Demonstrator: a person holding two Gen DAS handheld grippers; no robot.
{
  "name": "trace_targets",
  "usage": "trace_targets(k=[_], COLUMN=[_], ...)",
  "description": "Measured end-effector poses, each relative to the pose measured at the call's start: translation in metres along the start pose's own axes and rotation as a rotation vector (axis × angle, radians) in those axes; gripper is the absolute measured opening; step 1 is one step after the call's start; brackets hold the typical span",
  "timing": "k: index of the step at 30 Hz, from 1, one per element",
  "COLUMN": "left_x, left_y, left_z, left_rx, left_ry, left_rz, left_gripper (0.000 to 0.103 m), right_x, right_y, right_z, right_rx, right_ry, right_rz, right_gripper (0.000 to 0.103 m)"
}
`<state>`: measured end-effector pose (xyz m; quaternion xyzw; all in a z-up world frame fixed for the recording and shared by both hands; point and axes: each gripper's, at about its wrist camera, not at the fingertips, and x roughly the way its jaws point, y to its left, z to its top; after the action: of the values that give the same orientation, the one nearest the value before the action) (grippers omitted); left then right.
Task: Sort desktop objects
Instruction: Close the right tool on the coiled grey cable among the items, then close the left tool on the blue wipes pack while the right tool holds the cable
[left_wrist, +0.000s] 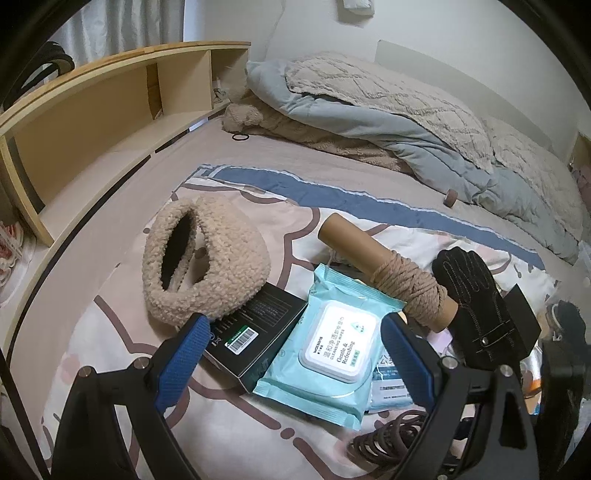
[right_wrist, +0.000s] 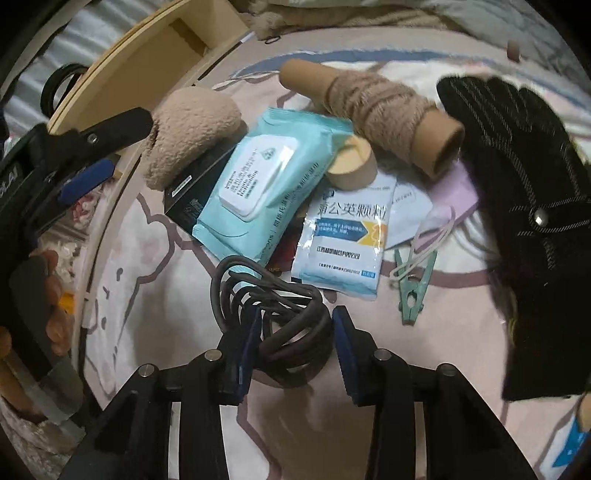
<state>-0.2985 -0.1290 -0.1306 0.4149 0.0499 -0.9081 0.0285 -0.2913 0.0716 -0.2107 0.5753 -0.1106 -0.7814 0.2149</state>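
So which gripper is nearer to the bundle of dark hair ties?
Right. The right gripper has its fingers on either side of the hair ties; the left gripper is open over the wet wipes pack, beside them.

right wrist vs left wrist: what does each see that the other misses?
Only the right wrist view: the green clothespin, the round beige lid, the face mask, and the right gripper open around the bundle of hair ties.

Only the left wrist view: the folded quilt and the fuzzy hat's dark opening.

Both: wet wipes pack, yarn spool, black glove, black box, medicine sachet.
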Motion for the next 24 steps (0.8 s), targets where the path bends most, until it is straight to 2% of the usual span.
trace_targets(k=[9, 16, 24], left_x=[0.014, 0.043, 0.061], left_y=[0.001, -0.010, -0.024], left_z=[-0.009, -0.023, -0.030], left_rx=[0.013, 0.016, 0.117], left_ry=[0.060, 0.173, 0.221], left_rz=[-0.005, -0.007, 0.026], left_gripper=[0.094, 0.094, 0.097], right_x=[-0.033, -0.047, -0.063], right_y=[-0.006, -0.010, -0.008], right_z=[-0.021, -0.056, -0.072], right_rx=[0.013, 0.019, 0.020], right_ry=[0.015, 0.082, 0.077], right_rz=[0.039, 0.076, 0.102], right_gripper=[0.040, 0.040, 0.039])
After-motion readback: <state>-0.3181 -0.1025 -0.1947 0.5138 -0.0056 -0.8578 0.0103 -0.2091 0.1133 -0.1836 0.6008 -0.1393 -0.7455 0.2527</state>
